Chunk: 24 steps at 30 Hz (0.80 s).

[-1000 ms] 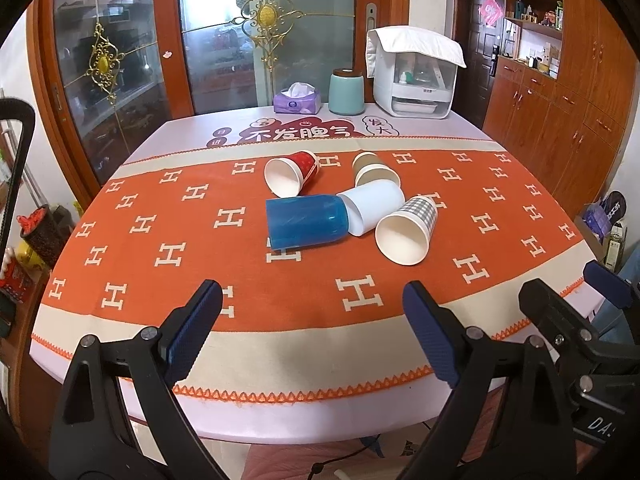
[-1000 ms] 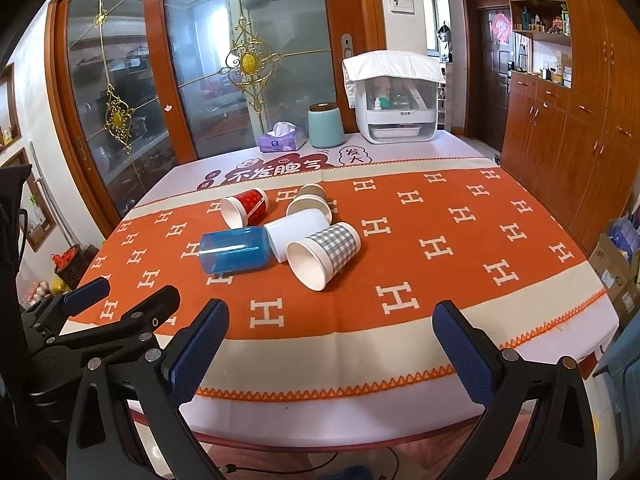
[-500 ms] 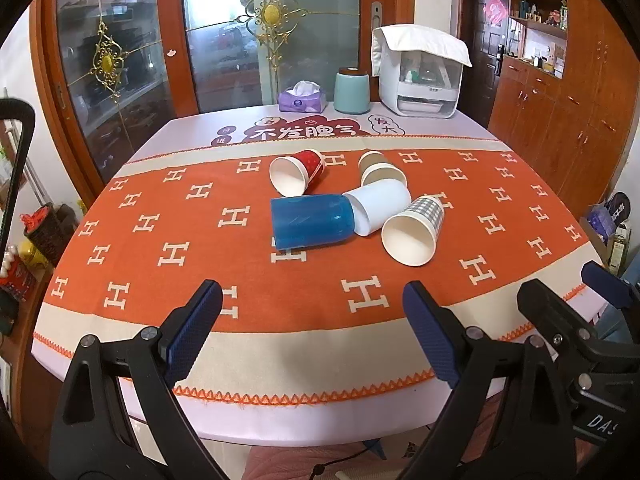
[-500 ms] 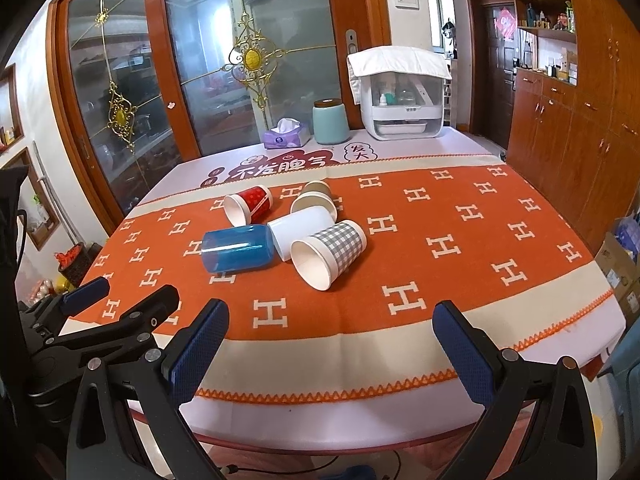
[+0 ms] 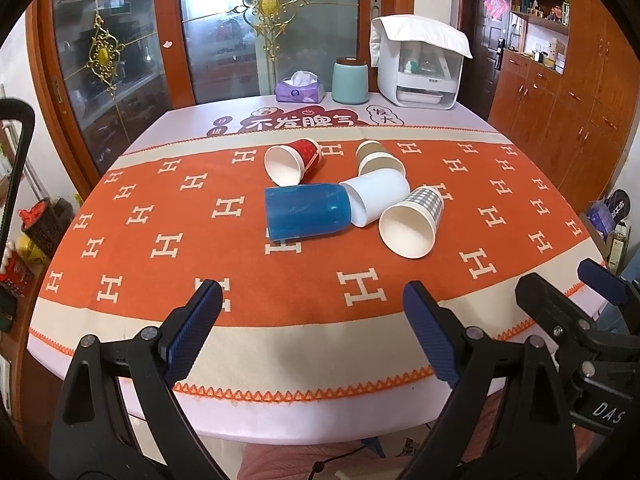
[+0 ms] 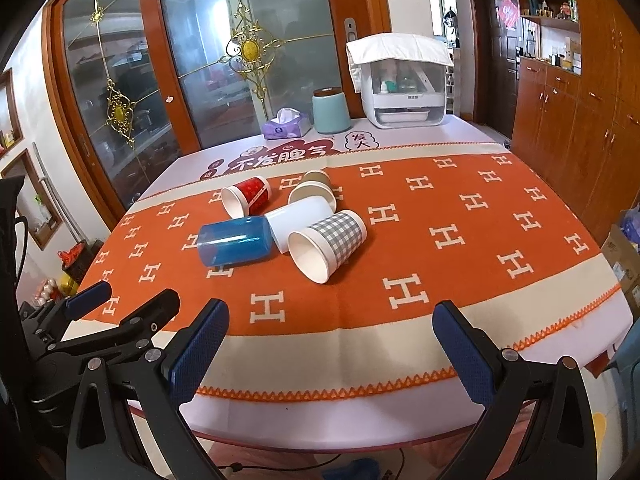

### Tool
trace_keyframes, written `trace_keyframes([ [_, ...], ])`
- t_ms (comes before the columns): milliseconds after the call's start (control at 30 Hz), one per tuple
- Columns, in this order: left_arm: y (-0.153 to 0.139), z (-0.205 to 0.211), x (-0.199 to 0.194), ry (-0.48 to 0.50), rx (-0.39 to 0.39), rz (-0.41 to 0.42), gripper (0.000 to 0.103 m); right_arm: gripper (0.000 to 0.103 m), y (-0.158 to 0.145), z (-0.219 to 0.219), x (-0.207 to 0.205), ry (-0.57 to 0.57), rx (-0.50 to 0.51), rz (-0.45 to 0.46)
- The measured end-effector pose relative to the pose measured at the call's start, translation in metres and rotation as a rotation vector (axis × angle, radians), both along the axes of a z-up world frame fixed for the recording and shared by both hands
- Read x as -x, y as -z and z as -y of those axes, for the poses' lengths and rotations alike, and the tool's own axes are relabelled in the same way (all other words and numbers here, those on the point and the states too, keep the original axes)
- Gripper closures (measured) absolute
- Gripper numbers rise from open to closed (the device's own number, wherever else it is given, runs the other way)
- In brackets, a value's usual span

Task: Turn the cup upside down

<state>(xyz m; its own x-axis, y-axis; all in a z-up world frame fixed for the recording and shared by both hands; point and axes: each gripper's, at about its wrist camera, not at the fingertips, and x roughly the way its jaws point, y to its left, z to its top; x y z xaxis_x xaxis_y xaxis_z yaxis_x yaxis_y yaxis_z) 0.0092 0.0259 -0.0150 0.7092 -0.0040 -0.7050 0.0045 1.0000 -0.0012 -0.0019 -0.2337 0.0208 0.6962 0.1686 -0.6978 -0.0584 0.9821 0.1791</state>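
Several cups lie on their sides in a cluster mid-table: a blue plastic cup (image 5: pixel 306 214) (image 6: pixel 236 241), a white cup (image 5: pixel 376 196) (image 6: pixel 300 222), a grey checked paper cup (image 5: pixel 412 220) (image 6: pixel 328 244), a red paper cup (image 5: pixel 294 158) (image 6: pixel 246 198) and a beige paper cup (image 5: pixel 378 160) (image 6: pixel 314 188). My left gripper (image 5: pixel 312 320) is open and empty over the near table edge, well short of the cups. My right gripper (image 6: pixel 332 344) is open and empty, also at the near edge.
The table (image 5: pixel 280 396) carries an orange patterned cloth (image 5: pixel 160 216). At its far end stand a purple tissue box (image 5: pixel 300 90), a teal canister (image 5: pixel 350 80) and a white covered appliance (image 5: pixel 420 68). Wooden cabinets (image 6: pixel 580 120) line the right side; glass doors stand behind.
Both grippers have moved slightly forward toward the table. The cups have not moved. Both grippers stay open.
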Motion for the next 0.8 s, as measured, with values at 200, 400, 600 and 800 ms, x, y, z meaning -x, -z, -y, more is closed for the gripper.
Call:
trace_keyframes([
  [200,0.005,0.005,-0.010,0.008,0.013,-0.016,0.013,0.000,0.005,0.000,-0.007,0.003,0.010,-0.005],
  [400,0.015,0.001,-0.024,0.020,0.057,-0.060,0.013,0.000,0.009,-0.005,-0.018,-0.003,0.031,-0.012],
  [600,0.021,-0.004,-0.033,0.027,0.054,-0.077,0.013,0.000,0.017,-0.010,-0.033,-0.003,0.018,-0.034],
  [800,0.024,-0.006,-0.043,0.052,0.052,-0.080,0.014,0.000,0.023,-0.011,-0.049,0.024,0.080,-0.026],
])
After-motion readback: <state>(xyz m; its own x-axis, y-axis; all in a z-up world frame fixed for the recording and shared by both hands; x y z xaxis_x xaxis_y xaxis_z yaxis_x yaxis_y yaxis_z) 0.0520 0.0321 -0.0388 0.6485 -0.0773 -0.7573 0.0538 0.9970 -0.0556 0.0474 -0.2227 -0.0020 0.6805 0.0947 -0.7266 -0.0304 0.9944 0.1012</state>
